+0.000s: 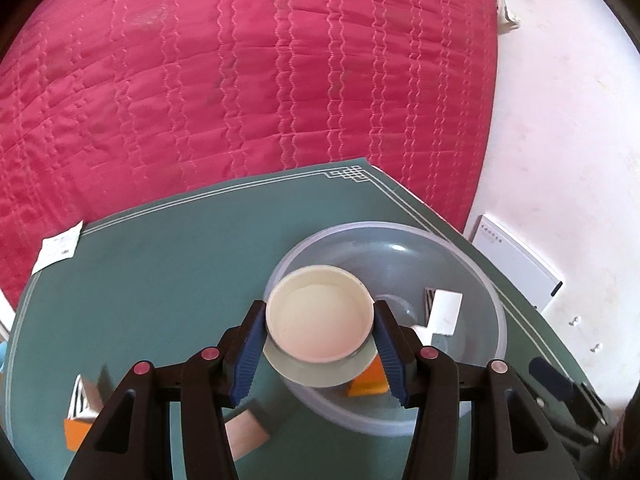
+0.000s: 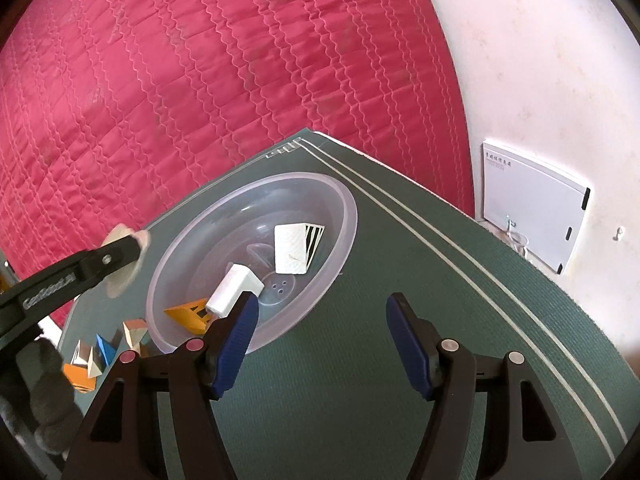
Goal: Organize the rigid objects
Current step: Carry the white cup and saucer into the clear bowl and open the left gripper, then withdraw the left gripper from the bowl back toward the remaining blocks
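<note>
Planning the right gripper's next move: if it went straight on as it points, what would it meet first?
Probably bare green mat ahead of the open right gripper; the clear plastic bowl lies left of its line, though depth is unclear.

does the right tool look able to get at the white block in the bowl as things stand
Probably yes. The right tool is open with nothing between its fingers, and the white block lies uncovered in the clear bowl just ahead to its left. The left tool, holding a cream lid, stays off to the side.

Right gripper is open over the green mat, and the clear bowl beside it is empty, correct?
Not quite: the clear bowl isn't empty. The right wrist view shows small boxes in it, including a white box. The right gripper is open over the green mat.
</note>
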Demonstrator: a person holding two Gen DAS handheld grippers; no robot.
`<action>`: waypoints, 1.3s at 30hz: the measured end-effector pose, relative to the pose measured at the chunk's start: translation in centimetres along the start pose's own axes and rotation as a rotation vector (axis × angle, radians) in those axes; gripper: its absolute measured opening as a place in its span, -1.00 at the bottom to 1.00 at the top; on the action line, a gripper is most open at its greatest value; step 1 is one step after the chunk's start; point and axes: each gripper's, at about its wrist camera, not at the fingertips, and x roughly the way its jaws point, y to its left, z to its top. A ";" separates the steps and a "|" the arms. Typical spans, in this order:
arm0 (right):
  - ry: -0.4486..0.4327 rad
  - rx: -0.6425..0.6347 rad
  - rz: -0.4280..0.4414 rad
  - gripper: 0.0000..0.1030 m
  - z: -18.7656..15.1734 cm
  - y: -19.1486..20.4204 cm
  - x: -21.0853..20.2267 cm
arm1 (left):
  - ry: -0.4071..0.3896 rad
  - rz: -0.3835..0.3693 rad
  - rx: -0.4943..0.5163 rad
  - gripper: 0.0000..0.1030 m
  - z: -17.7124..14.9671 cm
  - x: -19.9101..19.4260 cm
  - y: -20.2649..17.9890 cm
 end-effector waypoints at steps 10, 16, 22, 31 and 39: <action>0.002 -0.001 -0.001 0.31 0.0 0.1 0.0 | 0.037 0.027 -0.037 0.72 -1.7 1.7 1.5; 0.005 -0.002 -0.003 0.31 -0.1 0.3 0.1 | 0.032 0.053 -0.070 0.85 -2.2 1.0 2.6; 0.007 -0.005 -0.001 0.31 -0.1 0.3 0.2 | 0.014 0.093 -0.067 0.98 -2.6 0.1 3.2; 0.015 -0.016 0.014 0.37 -0.5 0.6 0.4 | 0.022 0.146 -0.125 0.99 -3.5 -1.4 5.8; 0.017 -0.016 0.014 0.37 -0.6 0.7 0.4 | 0.016 0.204 -0.170 0.99 -4.6 -3.3 8.7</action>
